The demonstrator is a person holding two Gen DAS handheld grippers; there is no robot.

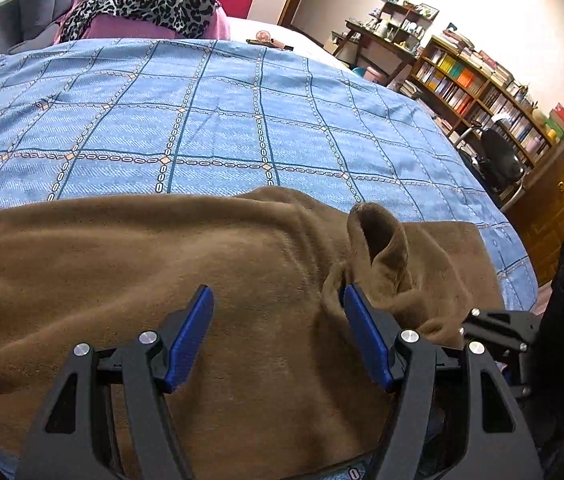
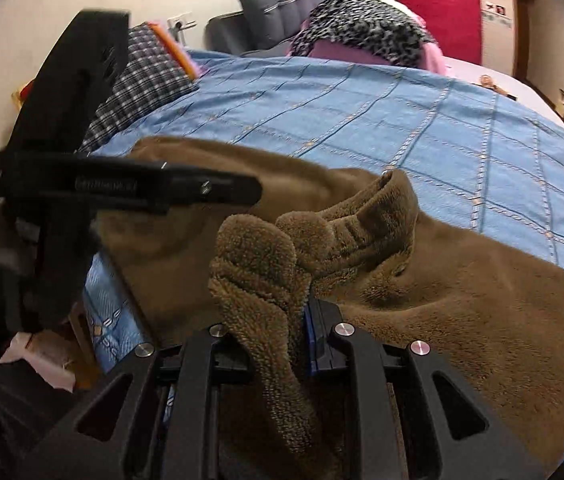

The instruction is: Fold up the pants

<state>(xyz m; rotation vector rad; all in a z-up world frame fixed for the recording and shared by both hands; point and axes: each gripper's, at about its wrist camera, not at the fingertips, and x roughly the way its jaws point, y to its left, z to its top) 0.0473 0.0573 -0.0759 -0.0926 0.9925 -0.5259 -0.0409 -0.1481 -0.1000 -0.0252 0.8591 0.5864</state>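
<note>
The right gripper point(image 2: 278, 320) pinched the pants point(image 2: 461, 300) to lift them; the left gripper point(image 1: 278, 336) waited wide apart above them.

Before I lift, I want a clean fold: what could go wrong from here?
Only the right gripper is shut on the pants, pinching a bunched wad, so the fold could come out lumpy. The left gripper is open over the fabric, so lifting now would probably drag the pants crooked across the bedspread.

Fuzzy brown fleece pants point(image 1: 162, 264) lie on a smooth woven-cloth bedspread point(image 1: 210, 120).
</note>
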